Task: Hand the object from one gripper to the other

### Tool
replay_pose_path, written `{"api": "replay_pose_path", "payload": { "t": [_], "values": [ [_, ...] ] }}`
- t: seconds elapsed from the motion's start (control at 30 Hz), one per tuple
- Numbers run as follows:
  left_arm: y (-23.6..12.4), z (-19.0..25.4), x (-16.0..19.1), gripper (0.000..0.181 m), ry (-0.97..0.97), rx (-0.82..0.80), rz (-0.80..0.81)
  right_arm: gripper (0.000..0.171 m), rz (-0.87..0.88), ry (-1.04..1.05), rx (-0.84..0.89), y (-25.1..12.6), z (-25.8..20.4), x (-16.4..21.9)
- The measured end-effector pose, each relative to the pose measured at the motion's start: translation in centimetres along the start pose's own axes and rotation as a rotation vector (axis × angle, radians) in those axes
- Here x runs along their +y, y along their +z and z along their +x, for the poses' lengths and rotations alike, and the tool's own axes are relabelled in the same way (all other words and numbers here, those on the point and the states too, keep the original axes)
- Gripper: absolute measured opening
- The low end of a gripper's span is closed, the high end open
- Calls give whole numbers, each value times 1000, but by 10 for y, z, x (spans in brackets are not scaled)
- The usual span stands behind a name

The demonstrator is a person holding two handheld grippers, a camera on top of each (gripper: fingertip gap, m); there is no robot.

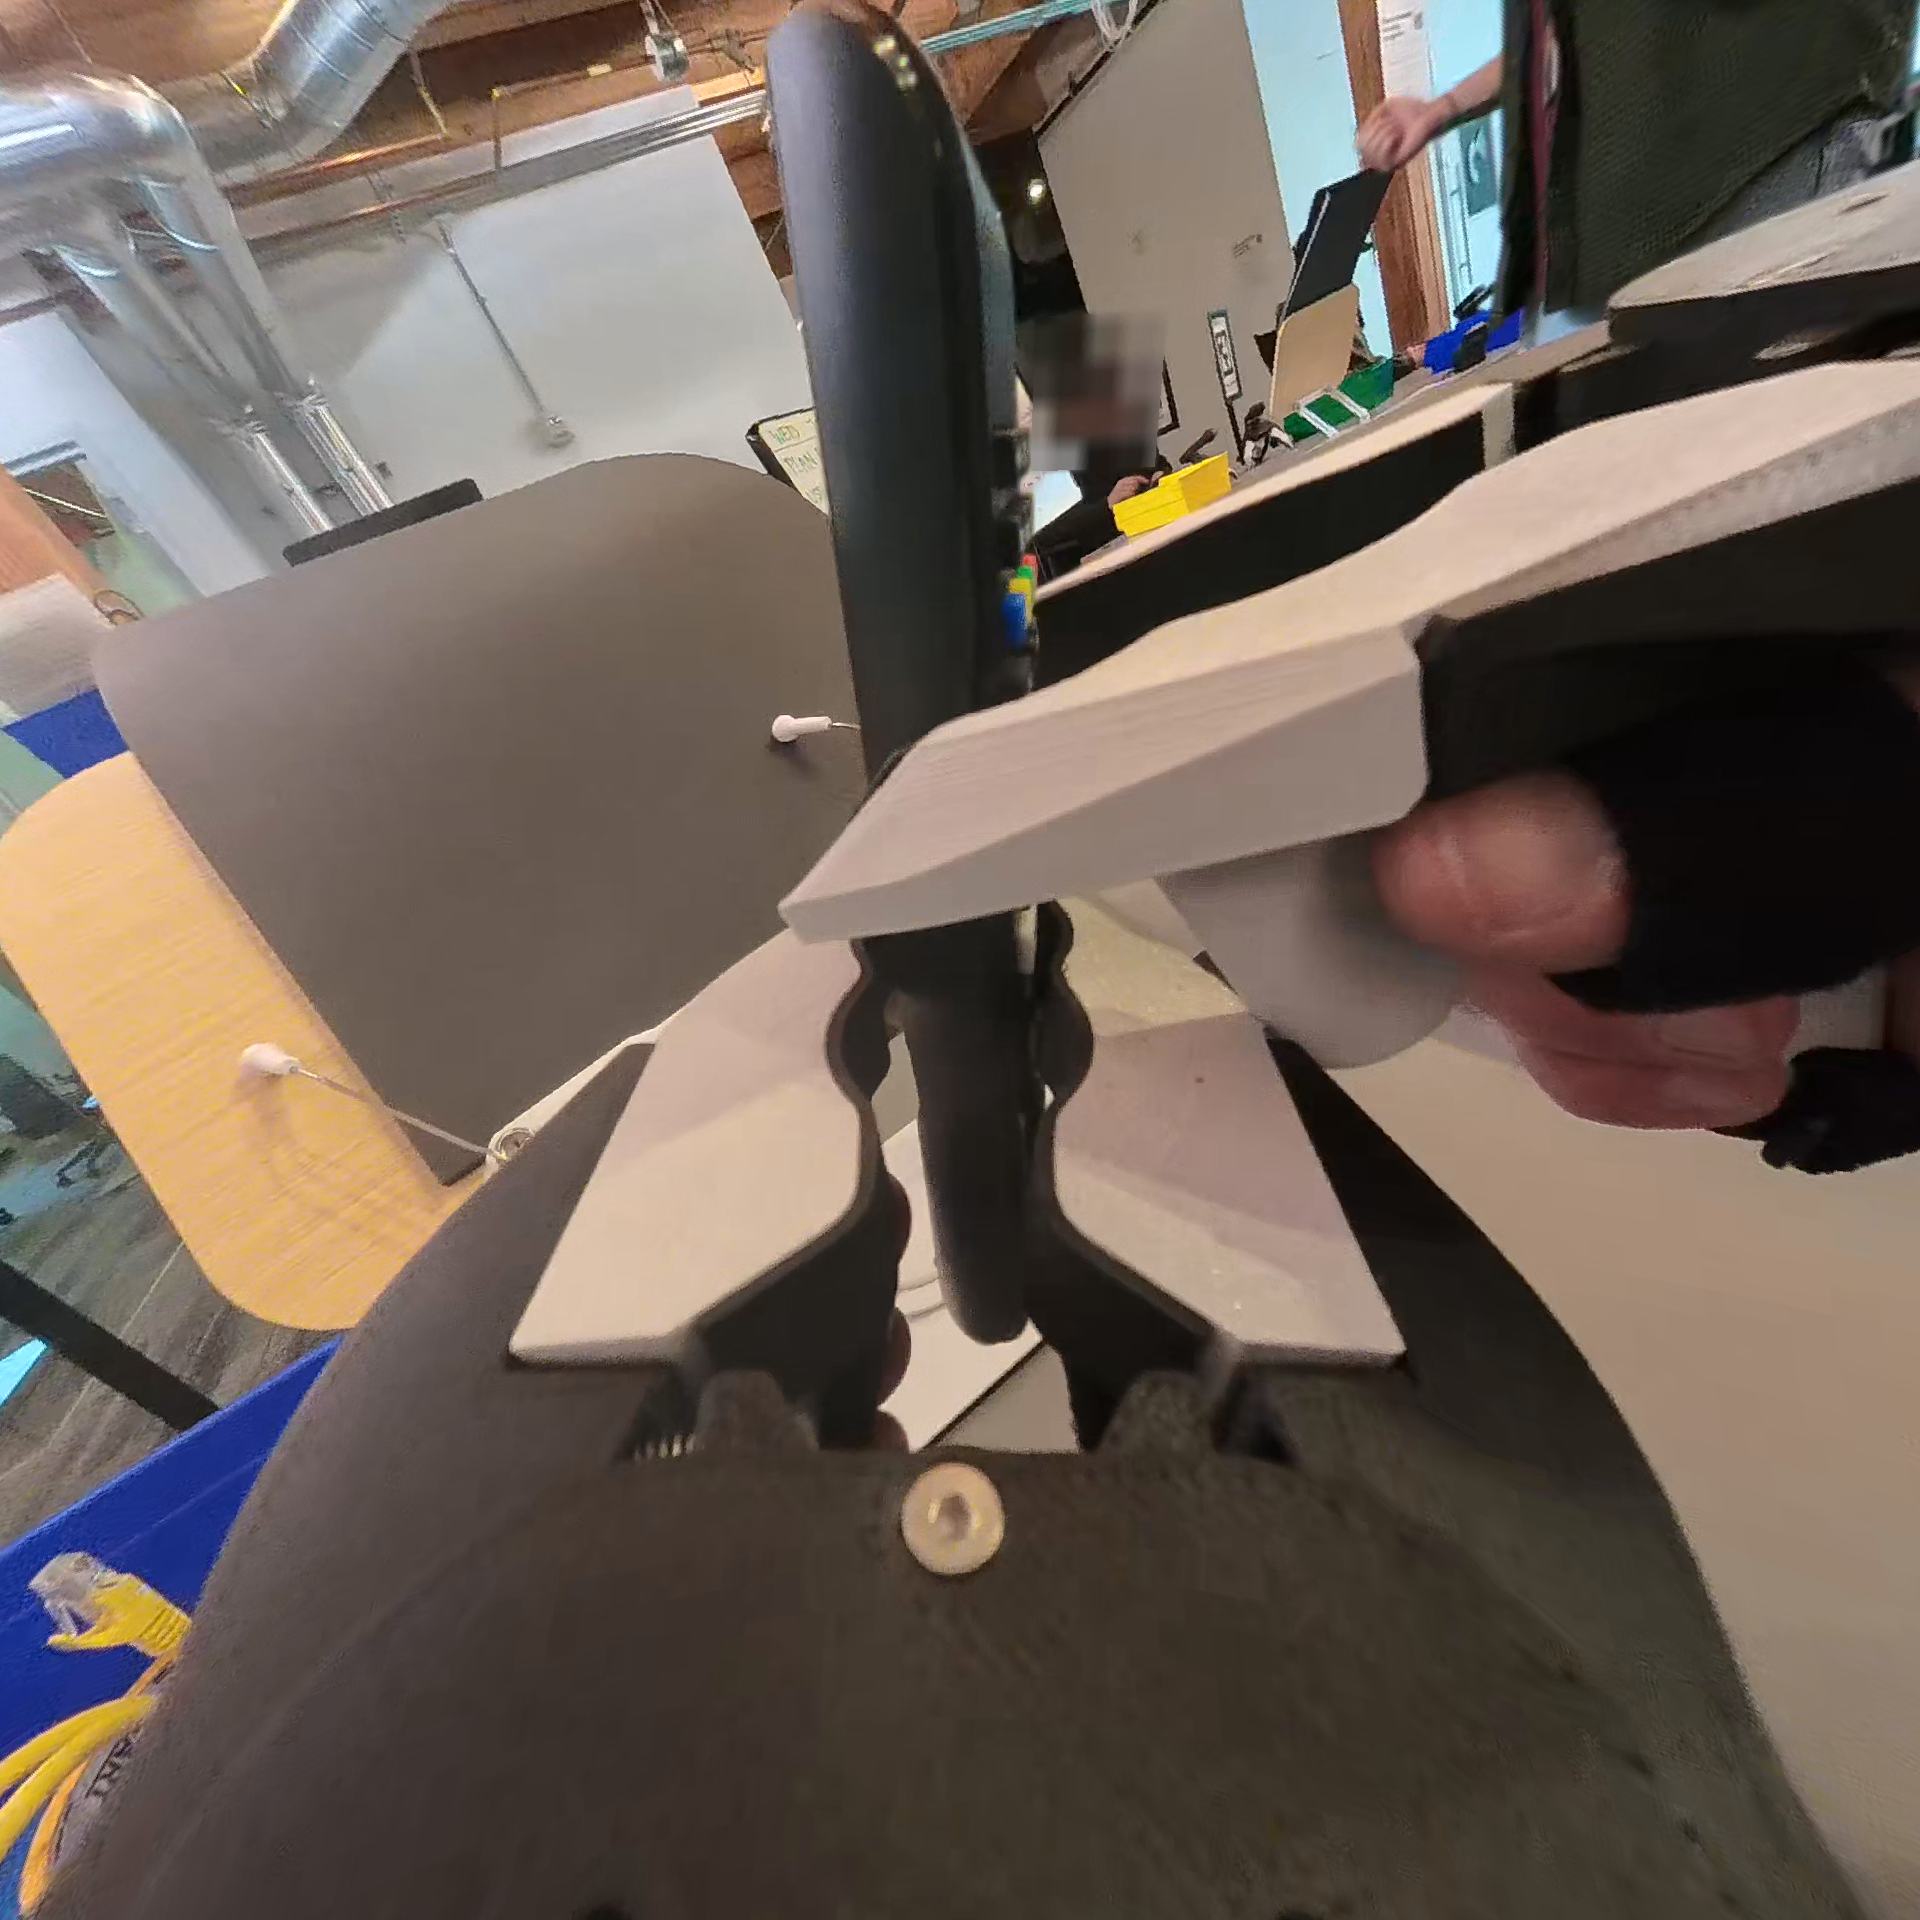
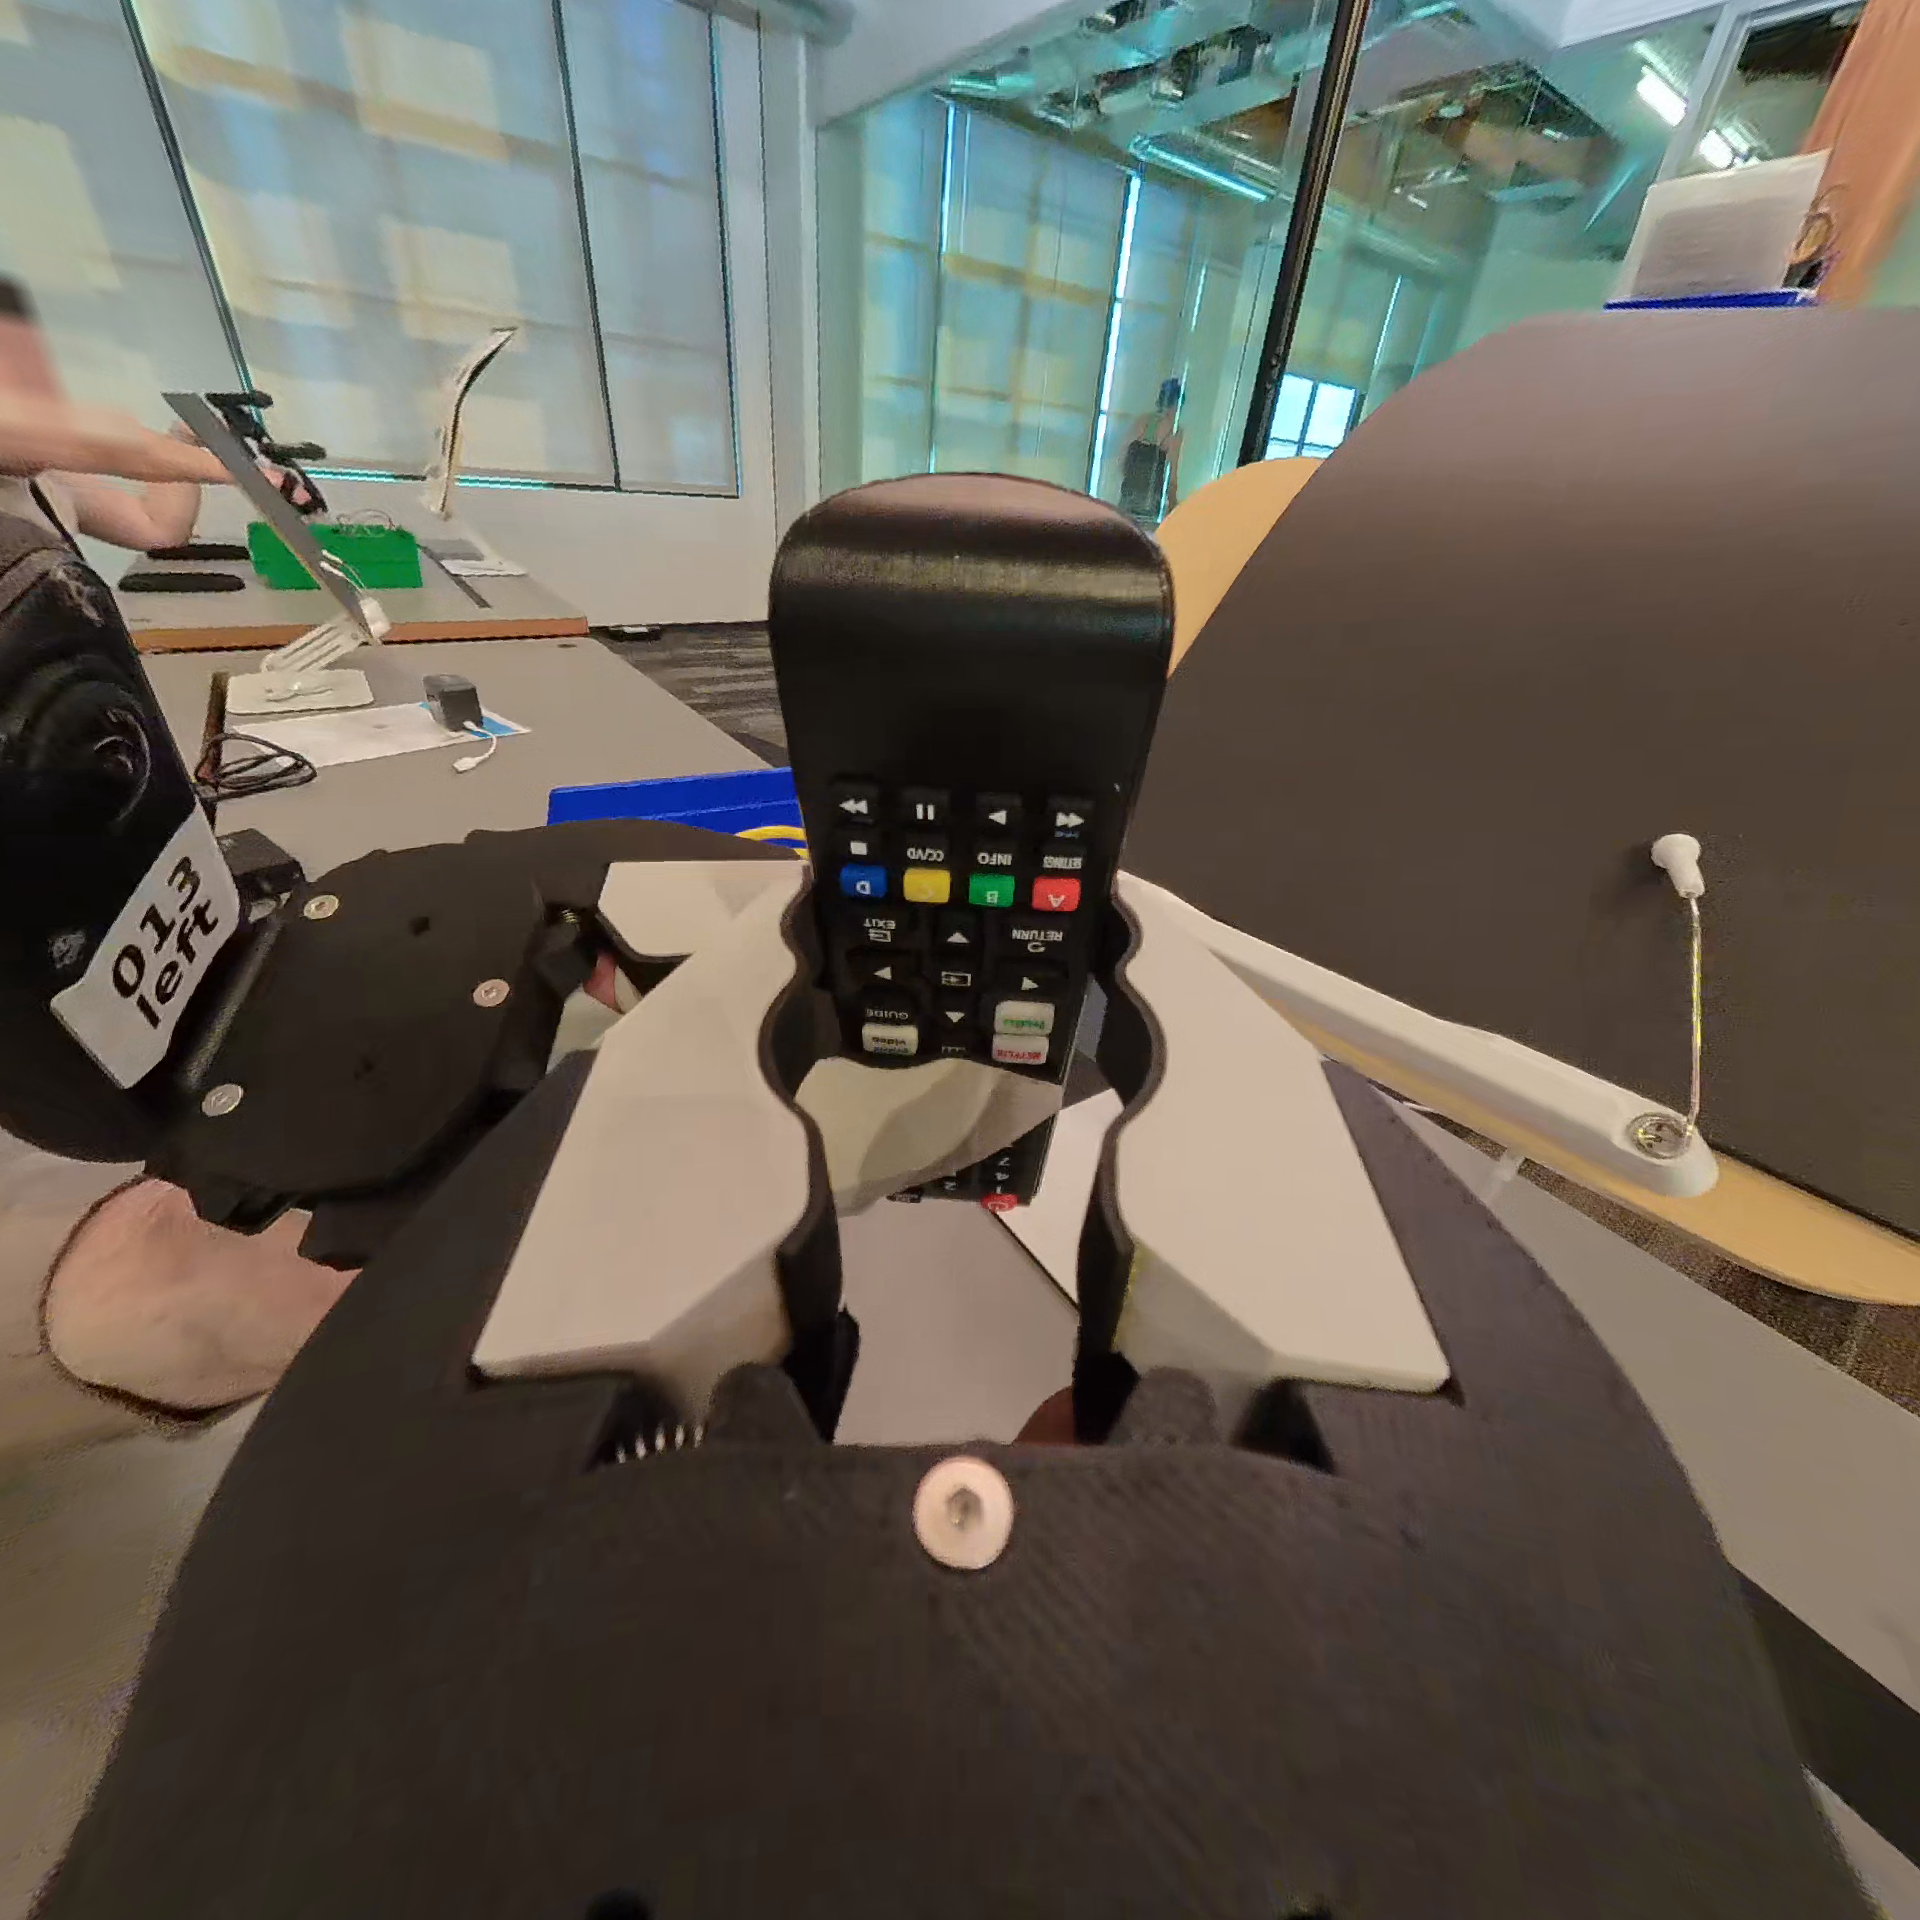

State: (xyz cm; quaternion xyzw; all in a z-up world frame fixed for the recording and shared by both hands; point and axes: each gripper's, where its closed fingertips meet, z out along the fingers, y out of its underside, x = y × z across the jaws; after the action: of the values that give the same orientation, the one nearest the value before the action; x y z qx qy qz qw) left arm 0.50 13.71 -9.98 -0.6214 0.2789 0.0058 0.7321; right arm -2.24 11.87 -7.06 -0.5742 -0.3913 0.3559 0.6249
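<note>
A: Where is the remote sitting?

B: It is standing upright in the air between both grippers, well above the table. The right wrist view is showing its button face, with the coloured keys just above the fingertips.

A: What is the left gripper doing?

B: Its jaws are closing narrowly on the remote's thin edges, low on the body, and both pads look to be pressing against it. In the right wrist view the same left gripper is coming in from the left, crossing under the right one.

A: And the right gripper?

B: Its jaws are standing about as wide as the remote's face, bracketing it just below the coloured keys. The black pads seem to be touching the sides, but the wide lens is making it hard to be sure, so I cannot tell whether it is gripping or only framing it. In the left wrist view the right gripper is reaching across from the right, with a hand in a black glove squeezing its handle.

A: Anything behind?

B: A dark rounded panel is standing to the right, and a blue bin is lying farther back
</note>
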Motion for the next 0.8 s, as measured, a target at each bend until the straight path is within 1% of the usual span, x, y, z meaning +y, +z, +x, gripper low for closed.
{"api": "replay_pose_path", "payload": {
  "t": [0.13, 0.3, 0.37, 0.4, 0.47, 0.53, 0.57, 0.6, 0.67, 0.7, 0.73, 0.8],
  "values": [
    [0, 2, -4, 25, 12, -4, 14, 49, 2, -18, -24, -3, 0, -3],
    [-1, 10, -11, 27, 19, 88, 52, 49, 8, -35, -111, -10, -1, -7],
    [-4, 21, -15, 34, 13, 209, 70, 48, 11, -36, -194, -17, -6, -10],
    [-6, 27, -17, 44, -17, 292, 65, 49, 13, -40, -246, -21, -10, -12],
    [-15, 37, -26, 62, -138, 466, 71, 49, 20, -55, -318, -31, -14, -16],
    [-26, 41, -37, 66, -232, 601, 113, 49, 32, -59, -385, -41, -17, -20],
    [-29, 39, -40, 71, -270, 631, 126, 49, 28, -54, -416, -45, -18, -20],
    [-30, 35, -42, 75, -284, 628, 148, 49, 23, -55, -439, -48, -19, -20],
    [-32, 22, -50, 74, -273, 567, 210, 49, 4, -69, -439, -51, -16, -17],
    [-32, 17, -52, 75, -239, 536, 213, 49, -5, -75, -441, -52, -15, -16],
    [-32, 15, -53, 78, -180, 503, 199, 49, -8, -85, -442, -53, -15, -15],
    [-35, 15, -58, 76, -27, 435, 190, 49, -18, -112, -439, -55, -14, -15]
  ]
}}
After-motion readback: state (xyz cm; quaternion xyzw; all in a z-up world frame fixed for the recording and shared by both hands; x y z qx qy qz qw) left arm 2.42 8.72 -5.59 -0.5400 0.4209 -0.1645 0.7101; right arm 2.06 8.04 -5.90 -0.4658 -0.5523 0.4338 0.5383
